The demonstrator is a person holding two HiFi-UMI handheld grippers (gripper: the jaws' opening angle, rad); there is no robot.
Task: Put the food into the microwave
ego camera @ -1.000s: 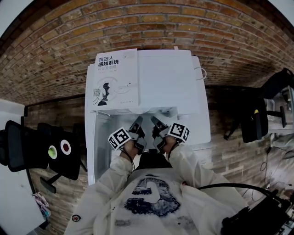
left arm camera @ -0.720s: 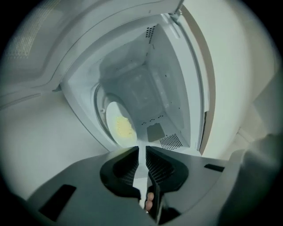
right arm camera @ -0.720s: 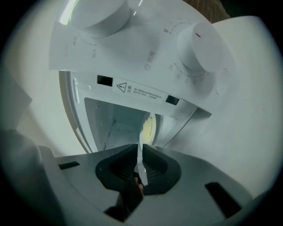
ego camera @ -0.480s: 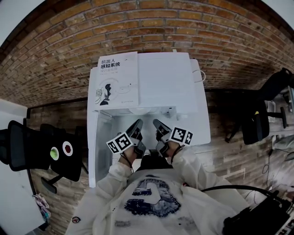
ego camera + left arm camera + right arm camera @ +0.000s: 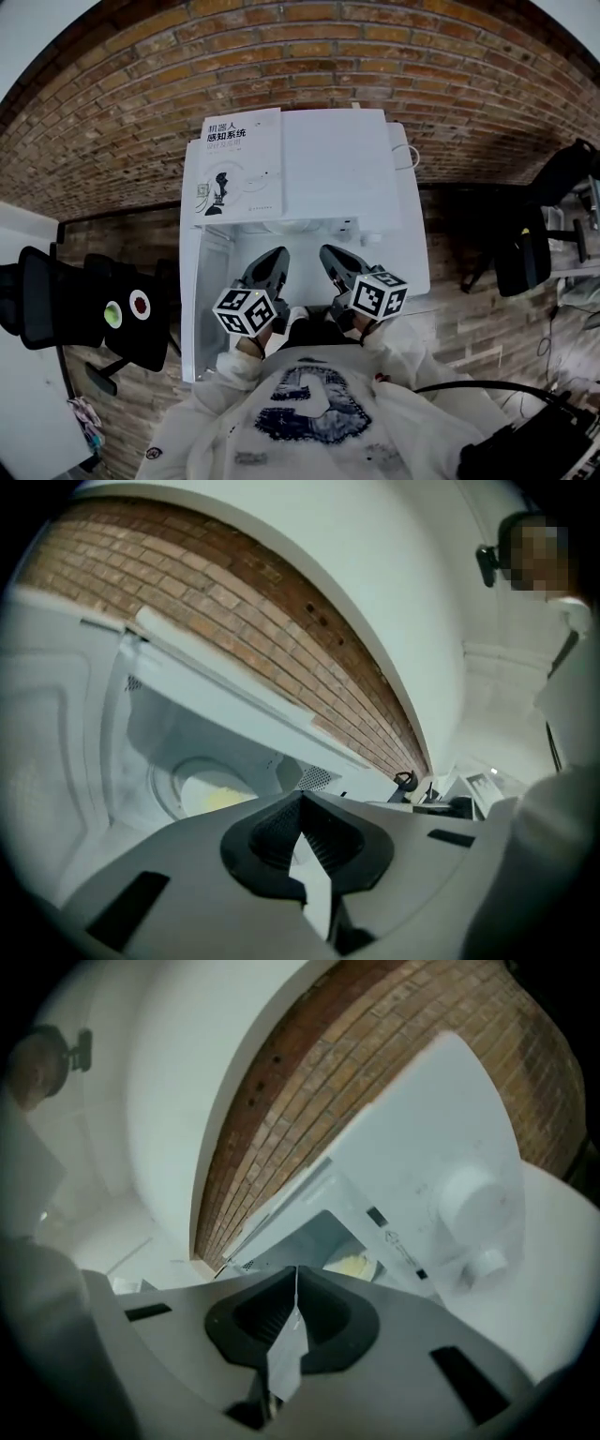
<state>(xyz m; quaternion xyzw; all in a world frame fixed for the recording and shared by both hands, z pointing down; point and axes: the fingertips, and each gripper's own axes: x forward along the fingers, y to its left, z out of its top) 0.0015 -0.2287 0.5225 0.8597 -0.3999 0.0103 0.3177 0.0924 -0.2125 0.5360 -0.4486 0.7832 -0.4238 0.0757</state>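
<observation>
The white microwave (image 5: 337, 169) stands with its door (image 5: 200, 300) swung open to the left. Inside the cavity, pale yellow food (image 5: 214, 799) lies on a white plate on the turntable; the right gripper view also catches the food (image 5: 352, 1264) through the opening. My left gripper (image 5: 274, 260) and right gripper (image 5: 330, 255) hover side by side just in front of the opening, apart from the food. The left gripper (image 5: 302, 795) is shut with nothing in it. The right gripper (image 5: 296, 1270) is likewise shut and empty.
A white book (image 5: 244, 167) lies on the microwave's top, left half. Two knobs (image 5: 469, 1200) sit on the control panel right of the cavity. A black chair (image 5: 80, 309) stands to the left and another (image 5: 525, 246) to the right. A cable (image 5: 411, 150) loops behind.
Both grippers have drawn back from the microwave opening toward the person and risen closer to the head camera. Their jaws stay shut and empty.
</observation>
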